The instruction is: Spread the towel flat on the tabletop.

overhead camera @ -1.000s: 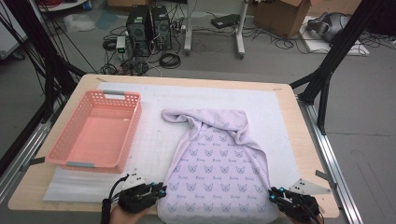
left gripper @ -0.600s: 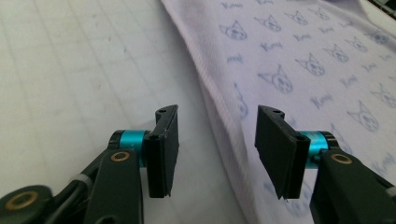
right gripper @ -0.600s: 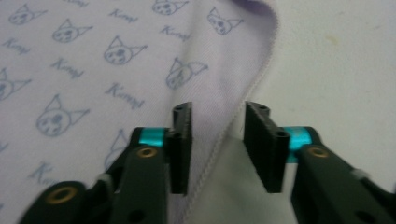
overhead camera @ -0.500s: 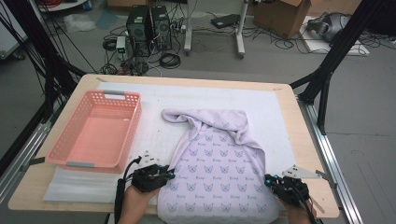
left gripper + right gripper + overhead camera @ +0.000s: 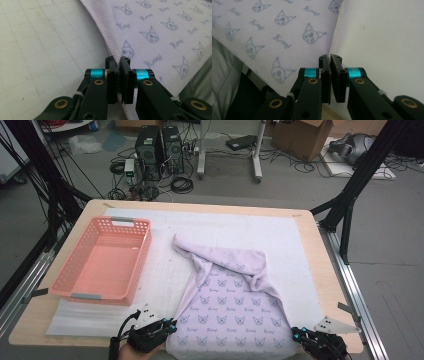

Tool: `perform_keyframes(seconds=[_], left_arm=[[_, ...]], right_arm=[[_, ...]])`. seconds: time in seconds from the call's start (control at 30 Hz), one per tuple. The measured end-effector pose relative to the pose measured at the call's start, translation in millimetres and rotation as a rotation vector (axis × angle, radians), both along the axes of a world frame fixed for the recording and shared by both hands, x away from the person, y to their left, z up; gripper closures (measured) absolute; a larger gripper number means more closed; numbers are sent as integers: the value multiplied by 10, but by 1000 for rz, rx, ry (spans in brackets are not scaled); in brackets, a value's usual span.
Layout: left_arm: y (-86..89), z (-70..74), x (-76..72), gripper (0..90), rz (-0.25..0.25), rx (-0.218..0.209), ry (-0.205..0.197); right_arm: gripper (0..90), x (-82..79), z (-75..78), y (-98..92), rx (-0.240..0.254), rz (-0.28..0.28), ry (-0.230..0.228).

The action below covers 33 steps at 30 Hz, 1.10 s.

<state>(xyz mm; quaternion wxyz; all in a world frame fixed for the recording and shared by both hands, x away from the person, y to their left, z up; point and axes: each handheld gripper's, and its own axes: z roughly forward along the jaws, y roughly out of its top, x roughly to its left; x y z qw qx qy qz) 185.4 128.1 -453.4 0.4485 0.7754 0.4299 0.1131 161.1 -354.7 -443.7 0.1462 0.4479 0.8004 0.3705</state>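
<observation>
A lilac towel printed with cat faces lies on the white mat, its far end bunched and folded over. My left gripper is at the towel's near left corner. In the left gripper view the gripper is shut on the stitched hem of the towel, having just been closing. My right gripper is at the near right corner. In the right gripper view the gripper pinches the hem of the towel; its jaws have just eased a little apart, with the hem still between them.
A pink slotted basket stands on the left of the table, holding nothing. The wooden table edge runs along the right. Computers and cables lie on the floor beyond the far edge.
Both hands moved forward onto the towel's near corners half a second ago. They have since drawn back to the near edge, with the jaws closed on the hem.
</observation>
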Motion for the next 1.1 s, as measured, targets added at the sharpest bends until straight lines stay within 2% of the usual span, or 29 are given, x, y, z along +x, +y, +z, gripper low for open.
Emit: perform_keyframes(seconds=[0.03, 0.07, 0.17, 0.27, 0.37, 0.43, 0.57, 0.77, 0.93, 1.1], left_arm=[[7, 1, 21, 740, 6, -10, -2], [13, 4, 41, 674, 11, -21, -6], [30, 29, 94, 595, 9, -38, -50], [47, 58, 168, 539, 11, -72, -93], [64, 73, 256, 497, 13, -91, -103], [72, 81, 309, 483, 12, -96, -106], [89, 100, 361, 456, 6, -93, -119], [111, 152, 480, 441, 6, -99, -138], [104, 158, 646, 441, -3, -101, -130], [61, 156, 824, 444, -7, -99, -121]], right_arm=[[718, 0, 11, 0, 8, -9, -5], [672, 9, 24, 4, 19, -26, -16], [613, 60, 79, 29, 49, -46, -68], [600, 151, 124, 90, 73, -51, -114], [587, 293, 151, 153, 82, -43, -126], [581, 433, 174, 169, 92, -58, -130], [581, 711, 216, 231, 77, -78, -138], [571, 912, 303, 332, 60, -69, -157], [555, 1175, 365, 333, 51, -82, -152], [538, 1524, 368, 403, 47, -93, -141]])
